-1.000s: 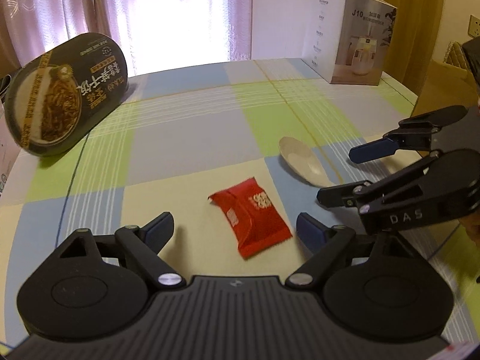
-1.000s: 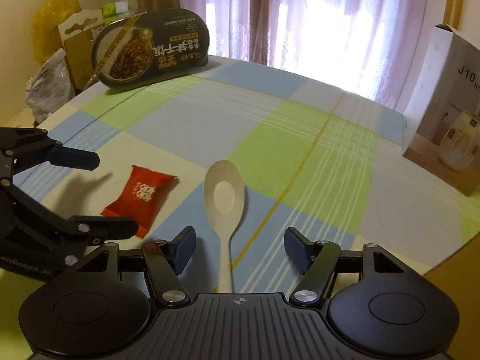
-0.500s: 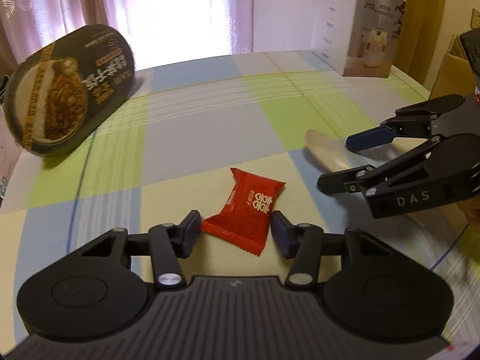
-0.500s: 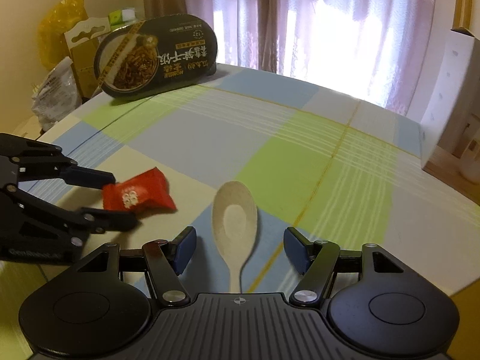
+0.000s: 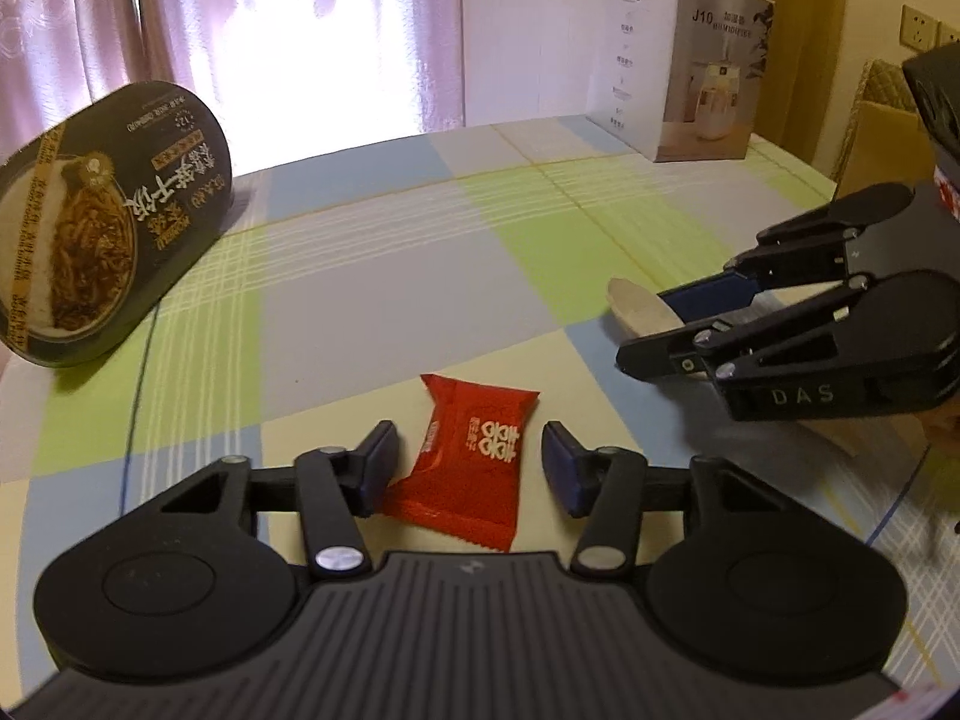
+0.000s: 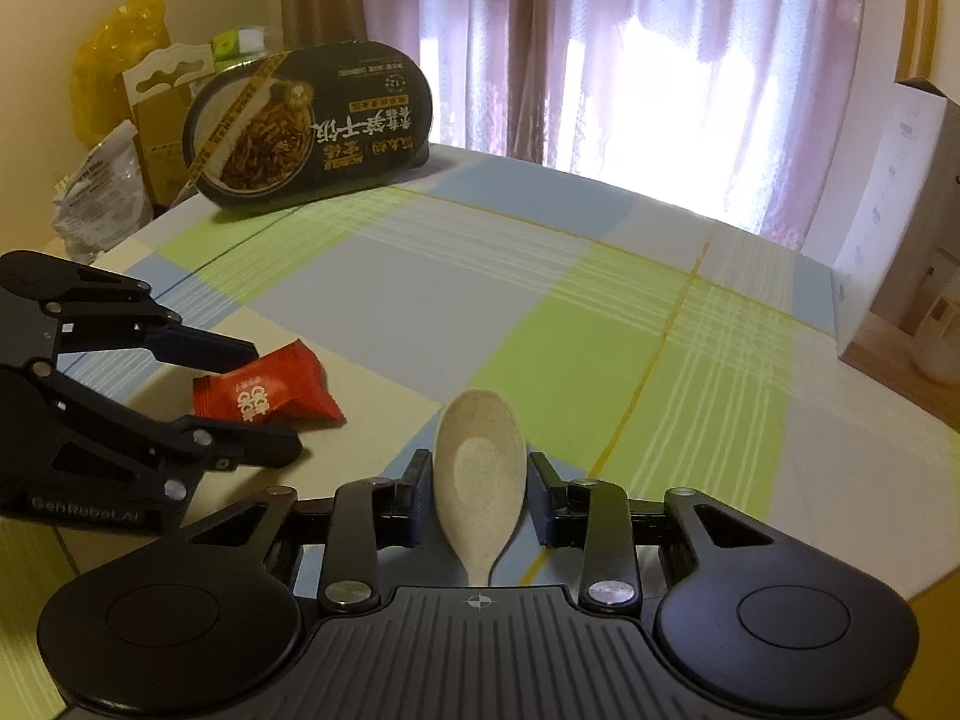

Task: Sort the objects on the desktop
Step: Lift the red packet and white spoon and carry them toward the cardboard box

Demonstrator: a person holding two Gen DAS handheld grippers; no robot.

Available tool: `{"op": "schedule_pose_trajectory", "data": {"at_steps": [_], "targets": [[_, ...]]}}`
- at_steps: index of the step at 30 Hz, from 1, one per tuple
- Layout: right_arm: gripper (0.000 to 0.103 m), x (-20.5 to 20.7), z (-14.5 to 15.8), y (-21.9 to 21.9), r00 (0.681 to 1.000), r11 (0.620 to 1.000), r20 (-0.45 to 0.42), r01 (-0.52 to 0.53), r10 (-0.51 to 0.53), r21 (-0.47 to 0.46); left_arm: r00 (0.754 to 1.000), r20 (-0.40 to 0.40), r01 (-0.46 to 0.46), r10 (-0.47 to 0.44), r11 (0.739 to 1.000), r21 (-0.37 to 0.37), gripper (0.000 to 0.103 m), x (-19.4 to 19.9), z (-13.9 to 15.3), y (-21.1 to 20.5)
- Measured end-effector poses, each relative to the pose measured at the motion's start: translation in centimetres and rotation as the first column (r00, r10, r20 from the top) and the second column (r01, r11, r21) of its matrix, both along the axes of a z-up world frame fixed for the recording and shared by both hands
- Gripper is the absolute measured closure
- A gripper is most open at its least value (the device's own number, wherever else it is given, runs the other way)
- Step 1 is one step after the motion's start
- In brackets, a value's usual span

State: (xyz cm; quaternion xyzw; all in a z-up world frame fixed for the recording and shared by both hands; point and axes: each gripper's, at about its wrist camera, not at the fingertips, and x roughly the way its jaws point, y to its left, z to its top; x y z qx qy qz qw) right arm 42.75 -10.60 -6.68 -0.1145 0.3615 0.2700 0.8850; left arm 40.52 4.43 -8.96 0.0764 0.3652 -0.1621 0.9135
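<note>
A red snack packet (image 5: pixel 474 456) sits between the fingers of my left gripper (image 5: pixel 465 459), which is shut on it just above the checked tablecloth. The right wrist view shows the same packet (image 6: pixel 264 399) held in the left gripper (image 6: pixel 273 402). My right gripper (image 6: pixel 480 480) is shut on the bowl of a beige spoon (image 6: pixel 480 474), whose handle runs back under the gripper. In the left wrist view, the spoon's tip (image 5: pixel 636 306) pokes out of the right gripper (image 5: pixel 645 327) at the right.
A black oval noodle meal box (image 5: pixel 102 228) leans at the table's far left. A white appliance carton (image 5: pixel 684 60) stands at the far right. Bags and a cardboard pack (image 6: pixel 102 192) lie beyond the left edge. The checked tablecloth (image 6: pixel 540 312) spreads between them.
My left gripper moved onto the red packet, shut on it and tilted up. My right gripper moved forward over the spoon and shut on its bowl.
</note>
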Motion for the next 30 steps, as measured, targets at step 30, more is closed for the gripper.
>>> {"op": "schedule_pose_trajectory", "data": {"at_steps": [30], "targets": [[0.073, -22.4, 3.3, -5.5, 0.967, 0.975, -0.126, 0.223, -0.220, 0.016, 0.991, -0.103, -0.096, 0.090, 0.994, -0.053, 0.081, -24.0, 2.0, -3.8]]}}
